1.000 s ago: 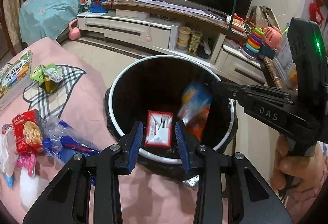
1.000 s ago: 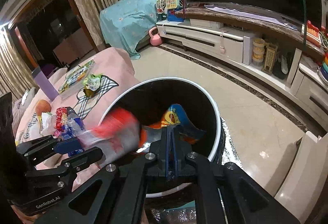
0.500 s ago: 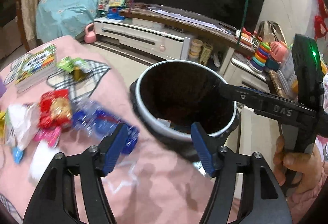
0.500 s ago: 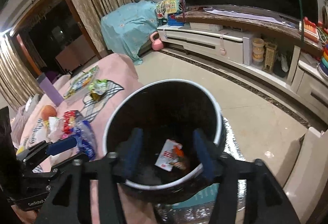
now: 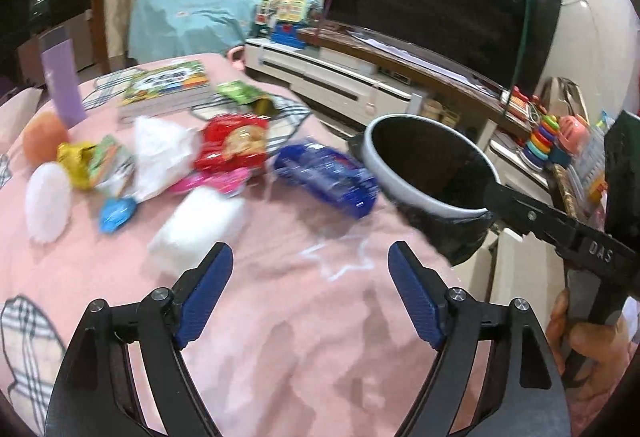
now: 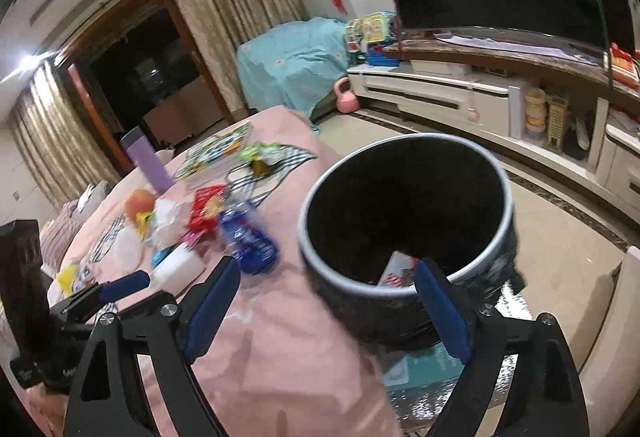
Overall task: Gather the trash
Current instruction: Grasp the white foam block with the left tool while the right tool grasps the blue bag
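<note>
Beyond the left gripper (image 5: 308,293), whose empty jaws are opening, trash litters a pink cover (image 5: 280,317): a white packet (image 5: 198,225) just ahead to the left, a red snack bag (image 5: 232,149) farther off, a blurred blue wrapper (image 5: 326,179) ahead to the right. The right gripper (image 6: 324,297) is opening too, empty, its right finger overlapping the black bin (image 6: 404,213). A red-and-white carton (image 6: 396,273) inside is half hidden by the rim. Its print is unreadable.
</note>
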Tool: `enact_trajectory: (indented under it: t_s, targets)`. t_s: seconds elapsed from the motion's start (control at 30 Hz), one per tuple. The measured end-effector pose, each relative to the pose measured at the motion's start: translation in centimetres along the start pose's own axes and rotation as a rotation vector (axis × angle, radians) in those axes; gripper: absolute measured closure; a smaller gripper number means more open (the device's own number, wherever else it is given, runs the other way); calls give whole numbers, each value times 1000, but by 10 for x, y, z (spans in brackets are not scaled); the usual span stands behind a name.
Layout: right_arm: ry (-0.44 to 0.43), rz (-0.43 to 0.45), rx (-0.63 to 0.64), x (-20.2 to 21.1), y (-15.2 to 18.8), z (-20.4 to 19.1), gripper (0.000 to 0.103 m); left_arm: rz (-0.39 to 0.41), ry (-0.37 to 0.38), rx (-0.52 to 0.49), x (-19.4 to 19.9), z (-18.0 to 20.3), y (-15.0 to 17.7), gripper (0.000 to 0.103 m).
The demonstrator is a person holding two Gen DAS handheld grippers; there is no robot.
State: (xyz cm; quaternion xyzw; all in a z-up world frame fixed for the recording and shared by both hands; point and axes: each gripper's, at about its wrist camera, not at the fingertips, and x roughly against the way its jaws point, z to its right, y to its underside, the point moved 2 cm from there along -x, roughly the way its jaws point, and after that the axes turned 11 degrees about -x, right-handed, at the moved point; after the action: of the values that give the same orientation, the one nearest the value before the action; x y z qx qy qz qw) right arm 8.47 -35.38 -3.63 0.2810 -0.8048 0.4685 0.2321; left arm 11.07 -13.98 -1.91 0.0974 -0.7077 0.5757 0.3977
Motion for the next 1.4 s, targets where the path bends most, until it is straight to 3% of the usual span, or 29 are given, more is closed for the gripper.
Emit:
enact_trajectory:
  t_s: [0.27, 0.67, 0.9, 1.27, 1.4]
  targets:
    - [-47, -27, 66, -7, 27, -30, 8, -22, -52, 71, 10, -36, 31, 17]
    - [-51, -59, 181, -23, 48, -66, 8, -64, -54, 95, 7, -64, 49, 17]
    - [-40, -69, 221, -39, 49, -73, 8, -92, -64, 69, -1, -71, 43, 17]
    - [-13, -79, 313, -72, 25, -82, 9, -132, -60, 47, -32, -82, 23, 17]
    - [6, -93, 329, -89, 19, -81, 19, -134, -68, 42, -42, -84, 20, 17]
